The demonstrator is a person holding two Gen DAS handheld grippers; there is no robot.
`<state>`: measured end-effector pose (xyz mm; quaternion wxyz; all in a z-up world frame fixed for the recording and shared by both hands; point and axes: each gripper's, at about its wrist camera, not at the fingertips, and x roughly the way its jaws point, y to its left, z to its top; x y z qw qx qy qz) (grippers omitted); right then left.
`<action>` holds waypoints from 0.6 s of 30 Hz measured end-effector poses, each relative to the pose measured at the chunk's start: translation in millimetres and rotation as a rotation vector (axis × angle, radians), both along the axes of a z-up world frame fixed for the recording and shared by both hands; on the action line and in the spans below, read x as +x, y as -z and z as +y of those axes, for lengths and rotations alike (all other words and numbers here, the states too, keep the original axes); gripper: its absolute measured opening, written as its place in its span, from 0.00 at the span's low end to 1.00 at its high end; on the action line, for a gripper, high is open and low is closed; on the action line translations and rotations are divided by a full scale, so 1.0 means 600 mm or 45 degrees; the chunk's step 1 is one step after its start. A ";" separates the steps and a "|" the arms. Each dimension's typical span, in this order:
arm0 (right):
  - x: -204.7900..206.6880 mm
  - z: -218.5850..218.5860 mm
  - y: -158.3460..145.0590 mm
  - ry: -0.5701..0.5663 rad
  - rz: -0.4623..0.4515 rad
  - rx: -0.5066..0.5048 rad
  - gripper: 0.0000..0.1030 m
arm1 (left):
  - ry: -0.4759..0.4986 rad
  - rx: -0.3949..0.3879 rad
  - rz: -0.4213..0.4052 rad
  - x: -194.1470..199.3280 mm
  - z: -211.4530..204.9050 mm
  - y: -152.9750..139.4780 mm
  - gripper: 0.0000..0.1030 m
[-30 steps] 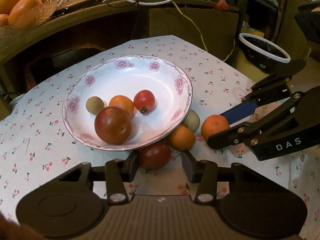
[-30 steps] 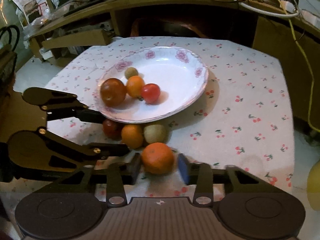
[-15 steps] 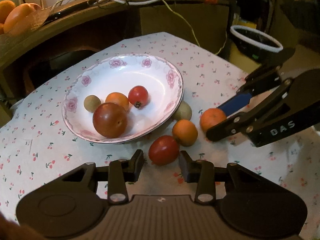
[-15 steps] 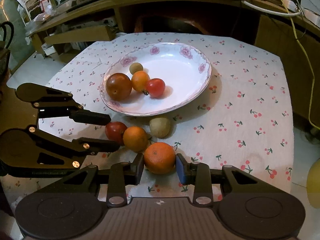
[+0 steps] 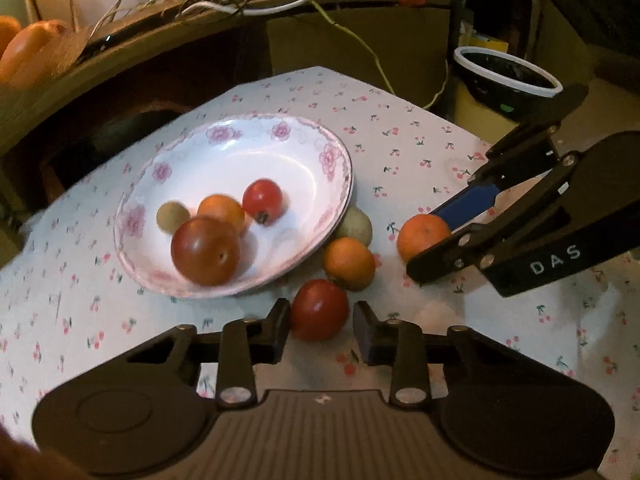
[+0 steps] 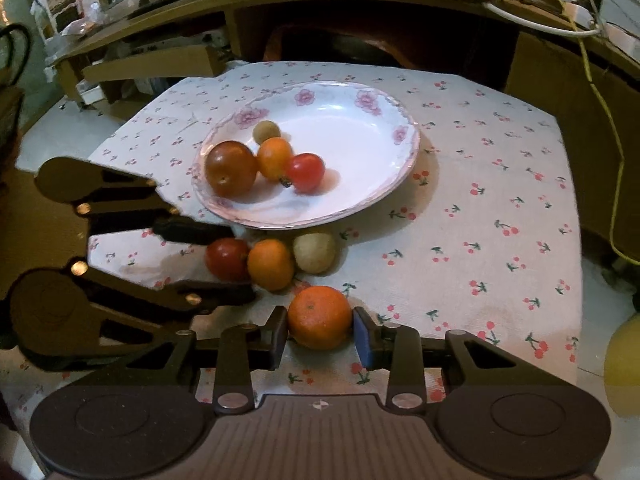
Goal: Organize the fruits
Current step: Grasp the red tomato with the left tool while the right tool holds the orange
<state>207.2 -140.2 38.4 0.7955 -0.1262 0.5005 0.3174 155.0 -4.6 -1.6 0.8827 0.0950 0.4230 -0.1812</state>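
On the bench (image 6: pixel 480 184), under a cherry-print cloth, sit eight fruits: four inside the floral plate (image 6: pixel 372 128) and four on the cloth just off its rim.

Taken left to right in the right wrist view, the plate holds one large dark red tomato (image 6: pixel 231 168), one small greenish-tan fruit (image 6: pixel 267 131) at its 1 o'clock, one small orange (image 6: pixel 274 158) touching the tomato, and one bright red tomato (image 6: pixel 305 172) touching that orange.

Below the plate's near rim, at its 6 o'clock, three fruits stand in a row, each touching the next: one red tomato (image 6: pixel 227 259), one orange (image 6: pixel 271 264) and one pale tan round fruit (image 6: pixel 314 253). A larger orange (image 6: pixel 319 317) lies at 5 o'clock from that row, apart from the middle orange.

The left hand-held gripper (image 5: pixel 322 326) is spread wide around the red tomato (image 5: pixel 319 309): one finger sits close against its side, the other stands clear of it.

The right hand-held gripper (image 6: pixel 320 330) brackets the larger orange, both pads at its sides, the fruit resting on the cloth; whether they press it firmly cannot be told.
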 end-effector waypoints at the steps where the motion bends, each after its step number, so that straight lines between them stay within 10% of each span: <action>1: 0.000 -0.003 0.000 0.010 0.006 0.004 0.33 | -0.014 -0.013 0.015 -0.004 0.005 -0.001 0.35; 18: -0.064 0.017 -0.020 0.039 -0.008 -0.012 0.34 | -0.108 -0.018 -0.040 0.002 0.021 -0.005 0.42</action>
